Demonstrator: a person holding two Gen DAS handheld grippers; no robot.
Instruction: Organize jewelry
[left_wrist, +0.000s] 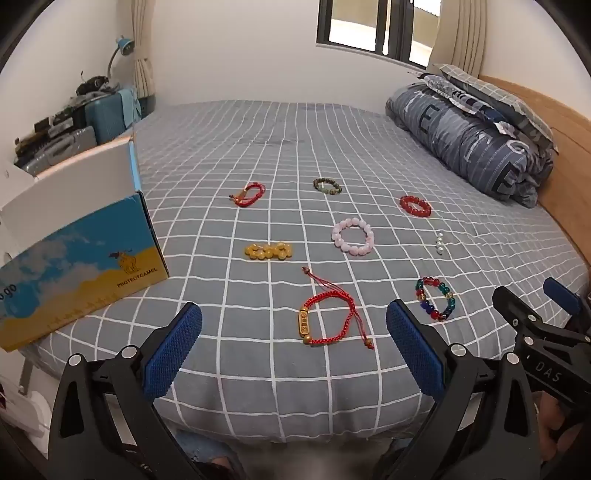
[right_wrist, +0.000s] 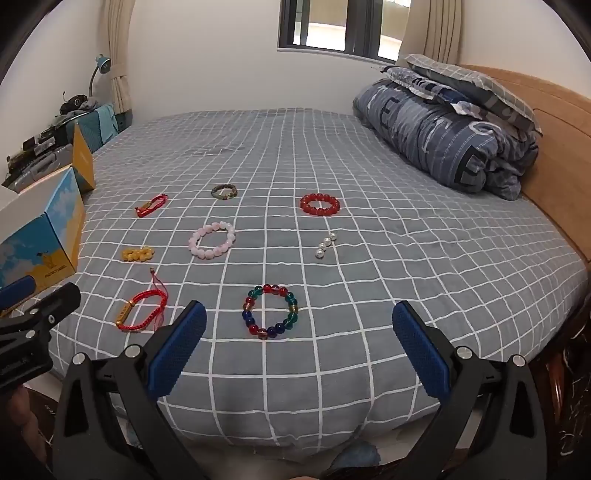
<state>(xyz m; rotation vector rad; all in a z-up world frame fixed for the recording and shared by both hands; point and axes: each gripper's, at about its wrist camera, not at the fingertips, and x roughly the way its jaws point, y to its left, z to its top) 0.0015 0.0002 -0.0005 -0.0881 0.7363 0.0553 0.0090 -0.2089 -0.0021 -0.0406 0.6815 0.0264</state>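
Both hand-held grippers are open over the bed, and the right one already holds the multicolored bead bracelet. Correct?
Not quite. The right hand-held gripper is open and holds nothing. The multicolored bead bracelet lies flat on the bed, between and just beyond its fingers, as the right wrist view shows. The left hand-held gripper is open too.

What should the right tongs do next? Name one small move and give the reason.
Probably lower the right tongs straight onto the multicolored bead bracelet. They are open and empty, and that bracelet lies flat on the checked bedspread just ahead, between the fingers, nearer than any other piece. The open box sits at the left.
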